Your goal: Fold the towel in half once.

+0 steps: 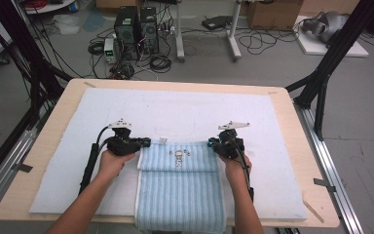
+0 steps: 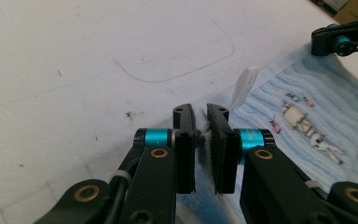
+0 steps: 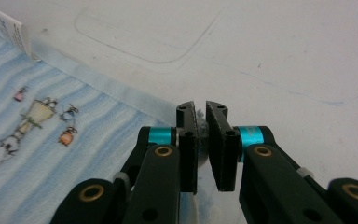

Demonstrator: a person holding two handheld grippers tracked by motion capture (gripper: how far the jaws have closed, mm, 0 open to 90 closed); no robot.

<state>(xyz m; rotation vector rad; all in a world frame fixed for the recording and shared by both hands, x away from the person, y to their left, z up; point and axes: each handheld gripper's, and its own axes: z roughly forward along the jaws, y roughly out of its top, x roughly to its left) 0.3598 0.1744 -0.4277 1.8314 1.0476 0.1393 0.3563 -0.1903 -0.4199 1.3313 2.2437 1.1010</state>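
A light blue striped towel (image 1: 180, 190) lies on the near middle of the white mat (image 1: 175, 107), its near end hanging over the table's front edge. A small embroidered figure (image 1: 178, 157) and a white tag (image 1: 163, 140) sit at its far edge. My left gripper (image 1: 144, 143) is shut on the towel's far left corner; in the left gripper view, fabric (image 2: 307, 93) is pinched between the jaws of the left gripper (image 2: 200, 112). My right gripper (image 1: 212, 144) is shut on the far right corner, with cloth (image 3: 74, 154) caught between the right gripper's (image 3: 200, 109) jaws.
The mat covers most of the wooden table (image 1: 292, 126). A faint outline is drawn on the mat beyond the towel (image 1: 175, 117). Black frame posts (image 1: 324, 83) stand at the table's right and left. Computers and cables (image 1: 136, 34) sit on the floor behind.
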